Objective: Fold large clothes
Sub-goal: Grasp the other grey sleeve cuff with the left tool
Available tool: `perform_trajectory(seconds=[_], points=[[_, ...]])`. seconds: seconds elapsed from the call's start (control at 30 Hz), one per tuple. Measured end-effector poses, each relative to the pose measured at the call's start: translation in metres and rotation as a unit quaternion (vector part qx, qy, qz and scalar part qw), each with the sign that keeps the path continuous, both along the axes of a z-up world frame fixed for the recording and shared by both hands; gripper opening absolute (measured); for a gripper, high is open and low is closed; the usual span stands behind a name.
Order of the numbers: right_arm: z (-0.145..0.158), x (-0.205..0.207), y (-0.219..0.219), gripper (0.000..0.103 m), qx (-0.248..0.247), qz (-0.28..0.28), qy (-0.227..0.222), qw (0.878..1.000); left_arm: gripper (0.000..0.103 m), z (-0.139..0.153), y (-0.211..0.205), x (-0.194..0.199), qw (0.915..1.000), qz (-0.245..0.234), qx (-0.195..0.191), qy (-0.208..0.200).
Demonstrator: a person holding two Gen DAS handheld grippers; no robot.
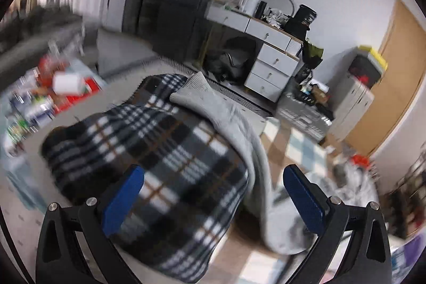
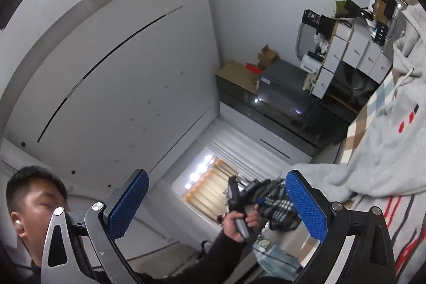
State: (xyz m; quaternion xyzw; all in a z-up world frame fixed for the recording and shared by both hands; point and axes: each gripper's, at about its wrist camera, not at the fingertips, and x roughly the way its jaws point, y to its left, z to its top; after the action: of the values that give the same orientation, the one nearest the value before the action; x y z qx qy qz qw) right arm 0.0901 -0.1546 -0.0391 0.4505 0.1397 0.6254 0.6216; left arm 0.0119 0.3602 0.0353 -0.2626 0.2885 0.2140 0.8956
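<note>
Plaid garment [image 1: 149,156] under parted left fingers [image 1: 125,201]; ceiling [image 2: 119,65] only beyond parted right fingers [image 2: 306,206].

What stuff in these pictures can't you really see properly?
- Cluttered items, left wrist view: motion blur smears them beyond recognition.
- Plaid garment, left wrist view: its near end is hidden behind the open left gripper.
- Grey hoodie, right wrist view: cut off by the picture edge.
- Left hand, right wrist view: small, partly behind the open right gripper.
</note>
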Motion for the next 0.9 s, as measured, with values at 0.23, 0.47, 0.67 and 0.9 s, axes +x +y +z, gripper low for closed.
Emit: perform_trajectory(seconds=[0.23, 0.47, 0.67, 0.9], points=[[-0.007, 0.005, 0.002, 0.103, 0.008, -0.001, 0.017, 1.0, 0.102, -0.015, 0.031, 0.038, 0.9965, -0.007, -0.076, 0.035], [-0.01, 0.003, -0.006, 0.103, 0.01, -0.003, 0.022, 1.0, 0.102, -0.033, 0.057, 0.051, 0.9872, 0.018, -0.157, 0.019], [-0.013, 0.006, -0.007, 0.103, 0.007, 0.001, 0.034, 0.999, 0.102, -0.034, 0.068, 0.042, 0.9716, 0.066, -0.225, -0.033], [-0.017, 0.009, -0.011, 0.103, 0.003, 0.0, 0.046, 0.999, 0.081, -0.023, 0.059, 0.034, 0.9802, 0.051, -0.187, -0.041]])
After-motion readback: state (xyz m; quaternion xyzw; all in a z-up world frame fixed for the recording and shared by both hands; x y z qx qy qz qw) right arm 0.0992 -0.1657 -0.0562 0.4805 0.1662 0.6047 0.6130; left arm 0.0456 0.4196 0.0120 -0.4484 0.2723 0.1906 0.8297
